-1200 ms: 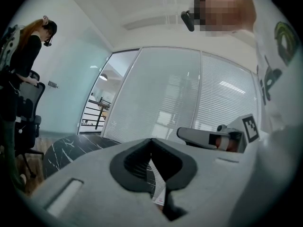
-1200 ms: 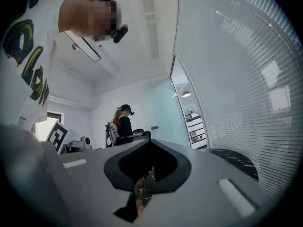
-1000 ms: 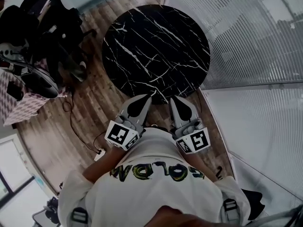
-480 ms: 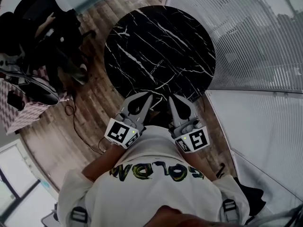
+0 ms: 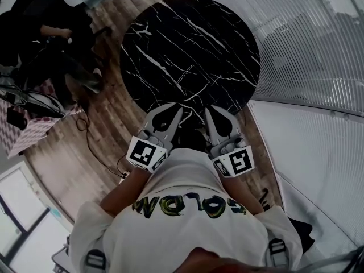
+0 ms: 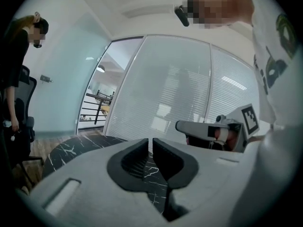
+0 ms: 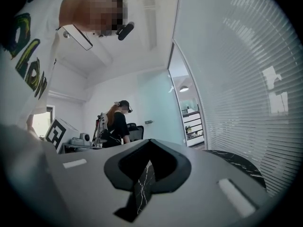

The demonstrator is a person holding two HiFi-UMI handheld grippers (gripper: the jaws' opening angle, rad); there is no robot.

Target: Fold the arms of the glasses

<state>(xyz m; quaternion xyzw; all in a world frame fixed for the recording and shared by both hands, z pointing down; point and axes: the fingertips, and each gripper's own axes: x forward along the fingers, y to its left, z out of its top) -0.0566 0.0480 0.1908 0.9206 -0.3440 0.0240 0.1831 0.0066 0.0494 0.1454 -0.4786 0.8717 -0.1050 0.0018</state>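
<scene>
White shirt (image 5: 187,192) of the operator fills the near field. Left gripper (image 5: 177,111) and right gripper (image 5: 208,110) are side by side, tips at the near rim of the round black marble desk (image 5: 187,44). Left jaws have just been opening: narrow slit, nothing between them. Right jaws are closed and empty. Glasses: not seen in any view. Beyond the desk are wooden floor (image 5: 122,7) and a slatted glass wall (image 5: 307,38).

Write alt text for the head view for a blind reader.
A person in a white shirt holds two grippers side by side at the near edge of a round black marble table; no glasses show. The left gripper has just been opening its jaws slightly, nothing between them; the right gripper is shut.
</scene>
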